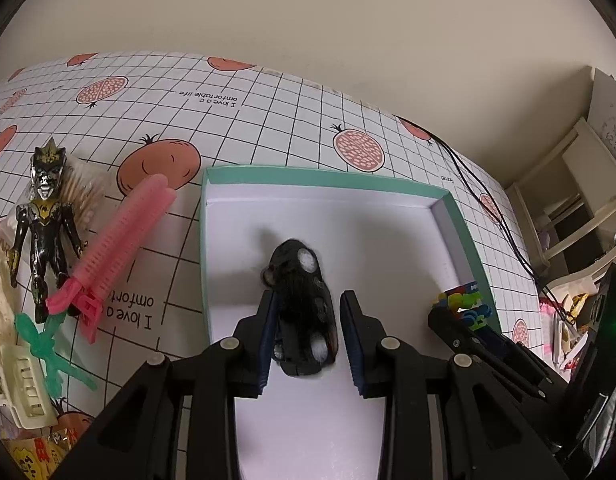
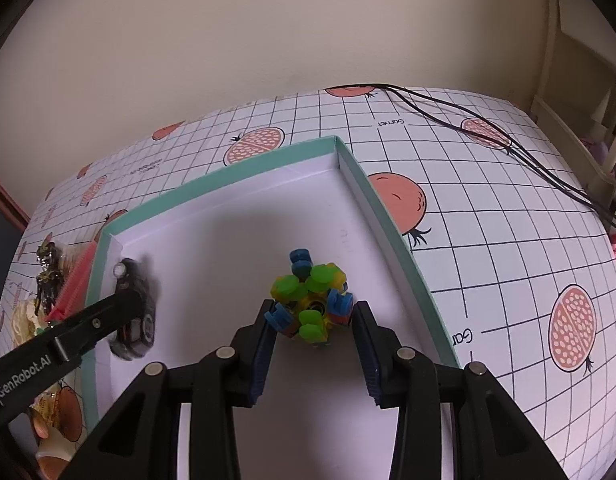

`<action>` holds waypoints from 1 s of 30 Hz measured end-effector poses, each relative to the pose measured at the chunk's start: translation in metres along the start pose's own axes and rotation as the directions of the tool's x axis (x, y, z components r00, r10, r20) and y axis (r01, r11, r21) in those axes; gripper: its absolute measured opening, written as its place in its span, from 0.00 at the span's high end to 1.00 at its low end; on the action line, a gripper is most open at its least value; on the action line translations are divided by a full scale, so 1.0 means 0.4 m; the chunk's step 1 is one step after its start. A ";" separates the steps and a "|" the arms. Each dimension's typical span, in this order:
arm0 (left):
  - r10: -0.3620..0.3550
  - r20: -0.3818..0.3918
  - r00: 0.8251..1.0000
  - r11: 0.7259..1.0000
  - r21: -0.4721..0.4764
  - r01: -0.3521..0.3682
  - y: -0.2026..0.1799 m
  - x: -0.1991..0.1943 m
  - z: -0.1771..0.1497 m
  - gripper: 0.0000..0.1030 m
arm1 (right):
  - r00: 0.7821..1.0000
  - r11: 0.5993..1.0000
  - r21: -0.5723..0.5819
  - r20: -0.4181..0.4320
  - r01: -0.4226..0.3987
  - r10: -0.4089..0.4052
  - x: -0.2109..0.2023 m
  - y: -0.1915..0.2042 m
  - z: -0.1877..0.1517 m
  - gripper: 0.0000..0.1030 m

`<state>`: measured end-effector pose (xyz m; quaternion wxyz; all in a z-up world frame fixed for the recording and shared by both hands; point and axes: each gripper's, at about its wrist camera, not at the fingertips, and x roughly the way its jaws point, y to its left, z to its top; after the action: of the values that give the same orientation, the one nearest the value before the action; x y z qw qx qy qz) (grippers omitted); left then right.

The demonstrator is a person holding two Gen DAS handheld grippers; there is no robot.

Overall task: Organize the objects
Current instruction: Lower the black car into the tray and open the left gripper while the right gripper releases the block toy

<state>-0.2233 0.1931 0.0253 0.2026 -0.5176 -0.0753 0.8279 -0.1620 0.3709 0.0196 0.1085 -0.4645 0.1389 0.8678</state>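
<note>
A teal-rimmed box (image 1: 323,179) with a white floor lies on the table. Inside it a black toy car (image 1: 304,312) shows blurred between my left gripper (image 1: 308,320). The jaws stand open: the car leans by the left pad and a gap shows at the right pad. The right wrist view shows the same car (image 2: 136,308) near the box's left wall (image 2: 104,280). My right gripper (image 2: 312,314) holds a knot of green, blue and yellow blocks (image 2: 311,296) over the box floor, with pads touching both sides. The left wrist view shows the blocks (image 1: 463,304) by the right wall.
Left of the box lie a black and silver figure (image 1: 48,224), a pink hair roller (image 1: 120,240), a green plastic piece (image 1: 44,344), a cream claw clip (image 1: 20,392) and snack packets (image 1: 32,452). Black cables (image 2: 507,144) cross the gridded tablecloth at the far right. Shelving (image 1: 579,200) stands beyond.
</note>
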 end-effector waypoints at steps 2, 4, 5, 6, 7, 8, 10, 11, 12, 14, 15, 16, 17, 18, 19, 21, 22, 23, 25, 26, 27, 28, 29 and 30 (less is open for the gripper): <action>0.000 0.001 1.000 1.000 0.000 0.000 0.001 -0.004 0.001 0.68 | 1.000 1.000 0.002 0.002 0.002 -0.002 -0.003 -0.003 0.001 0.60; -0.011 0.001 1.000 1.000 -0.005 0.011 0.002 -0.012 0.002 0.68 | 1.000 1.000 0.007 0.005 -0.005 0.005 -0.007 -0.006 0.003 0.60; -0.013 0.005 1.000 1.000 -0.009 0.013 0.003 -0.017 0.002 0.68 | 1.000 1.000 0.009 0.007 -0.011 0.011 -0.009 -0.008 0.003 0.58; -0.010 0.009 1.000 1.000 -0.011 0.010 0.004 -0.022 0.003 0.68 | 1.000 1.000 0.012 0.011 -0.016 0.016 -0.013 -0.009 0.004 0.57; -0.008 0.011 1.000 1.000 -0.011 0.008 0.004 -0.026 0.004 0.68 | 1.000 1.000 0.013 0.016 -0.017 0.017 -0.017 -0.009 0.005 0.57; -0.008 0.018 1.000 1.000 -0.014 0.008 0.005 -0.033 0.004 0.68 | 1.000 1.000 0.013 0.020 -0.018 0.017 -0.021 -0.009 0.006 0.56; 0.000 0.024 1.000 1.000 -0.019 0.001 0.007 -0.041 0.006 0.68 | 0.999 1.000 0.011 0.027 -0.020 0.020 -0.028 -0.006 0.006 0.56; 0.008 0.028 1.000 1.000 -0.023 -0.007 0.009 -0.046 0.007 0.68 | 0.999 1.000 0.009 0.031 -0.017 0.017 -0.030 -0.005 0.007 0.56; 0.011 0.029 1.000 1.000 -0.024 -0.010 0.009 -0.048 0.008 0.68 | 0.999 1.000 0.007 0.034 -0.014 0.014 -0.032 -0.005 0.008 0.56; 0.025 0.035 0.999 0.999 -0.023 -0.024 0.008 -0.054 0.009 0.67 | 0.999 1.000 0.007 0.036 -0.018 0.018 -0.034 -0.005 0.009 0.56; 0.035 0.038 0.999 0.999 -0.020 -0.034 0.008 -0.056 0.009 0.65 | 0.999 1.000 0.006 0.039 -0.020 0.020 -0.036 -0.005 0.010 0.56; 0.045 0.040 0.998 0.999 -0.018 -0.044 0.007 -0.058 0.009 0.65 | 0.999 1.000 0.005 0.041 -0.019 0.018 -0.037 -0.005 0.010 0.56; 0.055 0.039 0.998 0.998 -0.016 -0.054 0.008 -0.059 0.009 0.63 | 0.999 1.000 0.002 0.041 -0.021 0.021 -0.037 -0.004 0.010 0.56; 0.059 0.039 0.998 0.998 -0.016 -0.058 0.008 -0.059 0.009 0.63 | 0.999 1.000 -0.001 0.041 -0.025 0.025 -0.037 -0.002 0.010 0.56; 0.062 0.040 0.997 0.998 -0.017 -0.062 0.011 -0.061 0.008 0.63 | 0.999 1.000 -0.006 0.045 -0.024 0.024 -0.038 0.000 0.010 0.56; 0.079 0.043 0.996 0.997 -0.020 -0.078 0.013 -0.061 0.009 0.61 | 0.999 1.000 -0.011 0.048 -0.024 0.025 -0.037 0.002 0.010 0.50; 0.085 0.046 0.995 0.996 -0.022 -0.084 0.015 -0.063 0.008 0.59 | 0.998 1.000 -0.012 0.050 -0.028 0.028 -0.036 0.002 0.009 0.47; 0.091 0.049 0.995 0.996 -0.026 -0.090 0.018 -0.064 0.009 0.53 | 0.998 1.000 -0.013 0.051 -0.028 0.029 -0.036 0.003 0.008 0.42; 0.106 0.057 0.993 0.994 -0.037 -0.104 0.023 -0.067 0.011 0.42 | 0.998 0.999 -0.018 0.049 -0.030 0.031 -0.033 0.004 0.007 0.41; 0.112 0.060 0.992 0.993 -0.041 -0.110 0.026 -0.068 0.012 0.39 | 0.998 0.999 -0.019 0.049 -0.031 0.032 -0.032 0.004 0.006 0.40; 0.118 0.063 0.991 0.992 -0.046 -0.115 0.028 -0.069 0.012 0.36 | 0.998 0.999 -0.019 0.049 -0.031 0.032 -0.031 0.004 0.006 0.36; 0.128 0.064 0.990 0.991 -0.053 -0.125 0.032 -0.070 0.012 0.32 | 0.998 0.999 -0.019 0.051 -0.032 0.033 -0.031 0.005 0.006 0.33; 0.133 0.066 0.989 0.990 -0.059 -0.129 0.035 -0.070 0.011 0.24 | 0.998 0.999 -0.021 0.052 -0.035 0.036 -0.030 0.005 0.007 0.29; 0.134 0.067 0.989 0.990 -0.064 -0.130 0.037 -0.070 0.011 0.20 | 0.998 0.999 -0.025 0.052 -0.034 0.035 -0.029 0.007 0.006 0.26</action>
<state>-0.2204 0.1684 0.0453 0.1292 -0.4975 -0.0726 0.8547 -0.1582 0.3685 0.0310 0.0914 -0.4404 0.1338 0.8831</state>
